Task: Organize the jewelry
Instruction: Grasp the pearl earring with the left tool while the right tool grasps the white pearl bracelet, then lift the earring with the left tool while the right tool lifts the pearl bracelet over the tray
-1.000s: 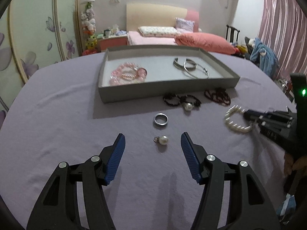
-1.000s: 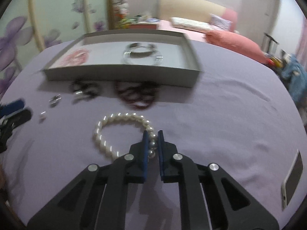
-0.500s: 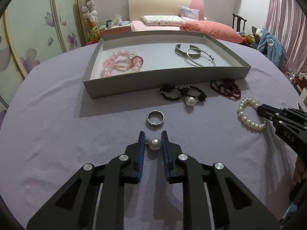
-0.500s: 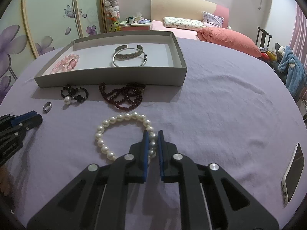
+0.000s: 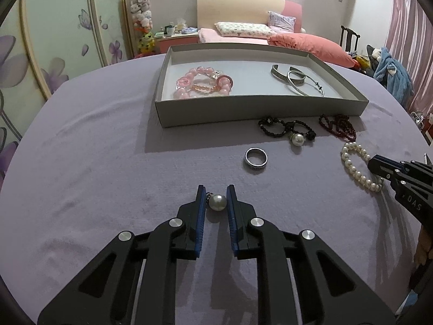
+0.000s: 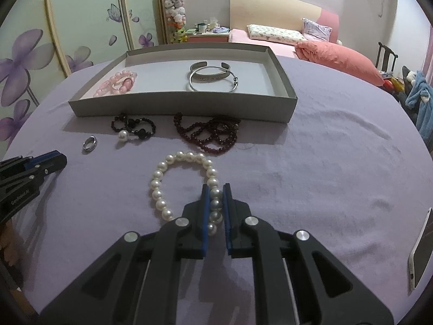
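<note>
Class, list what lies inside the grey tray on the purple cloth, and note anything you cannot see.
Inside the grey tray lie pink bead bracelets on the left and silver bangles on the right. The near wall hides a strip of the floor behind it.

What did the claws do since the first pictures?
The left claw has just closed its jaws onto the single pearl, which lay loose between open jaws before. The right claw stayed clamped on the pearl bracelet. The ring, dark beads and tray stayed put.
</note>
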The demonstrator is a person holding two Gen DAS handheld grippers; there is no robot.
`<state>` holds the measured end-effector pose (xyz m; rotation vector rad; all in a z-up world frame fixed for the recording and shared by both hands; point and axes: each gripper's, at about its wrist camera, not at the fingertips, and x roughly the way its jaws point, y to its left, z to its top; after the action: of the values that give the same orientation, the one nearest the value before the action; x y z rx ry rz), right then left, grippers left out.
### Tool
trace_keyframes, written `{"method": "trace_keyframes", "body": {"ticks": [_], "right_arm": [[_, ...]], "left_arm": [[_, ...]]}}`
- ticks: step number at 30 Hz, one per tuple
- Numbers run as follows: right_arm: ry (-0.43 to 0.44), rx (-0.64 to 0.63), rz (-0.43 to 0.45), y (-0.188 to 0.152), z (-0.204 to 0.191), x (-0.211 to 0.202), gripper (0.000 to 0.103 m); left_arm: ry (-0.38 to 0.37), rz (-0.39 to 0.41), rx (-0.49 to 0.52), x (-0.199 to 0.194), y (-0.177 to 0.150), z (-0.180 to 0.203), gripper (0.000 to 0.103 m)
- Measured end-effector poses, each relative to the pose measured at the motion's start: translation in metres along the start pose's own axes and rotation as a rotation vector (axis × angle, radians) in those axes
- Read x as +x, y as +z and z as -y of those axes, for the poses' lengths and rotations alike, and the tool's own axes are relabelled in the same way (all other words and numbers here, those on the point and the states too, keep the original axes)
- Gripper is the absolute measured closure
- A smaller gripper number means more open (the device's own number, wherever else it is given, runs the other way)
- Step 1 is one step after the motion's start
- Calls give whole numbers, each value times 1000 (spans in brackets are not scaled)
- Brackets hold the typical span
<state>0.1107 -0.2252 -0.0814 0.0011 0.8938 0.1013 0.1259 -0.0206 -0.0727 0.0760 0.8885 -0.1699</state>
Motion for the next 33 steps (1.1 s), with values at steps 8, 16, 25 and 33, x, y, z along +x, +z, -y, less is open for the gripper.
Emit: {"method": "trace_keyframes", "body": {"ticks": [8, 16, 25, 33], "right_arm": [[-2, -2, 0, 0, 1, 0, 92], [47, 38, 18, -1, 5, -5, 93], [154, 79, 176, 13, -1, -43, 93], [190, 57, 293, 20, -17, -69, 93]], "left_arm": [[-9, 0, -8, 0, 0, -1, 86], [-24, 13, -46, -4, -2, -11, 87], [-32, 120, -65, -27, 0, -13, 87], [-22, 239, -57, -49, 5, -4, 87]]}}
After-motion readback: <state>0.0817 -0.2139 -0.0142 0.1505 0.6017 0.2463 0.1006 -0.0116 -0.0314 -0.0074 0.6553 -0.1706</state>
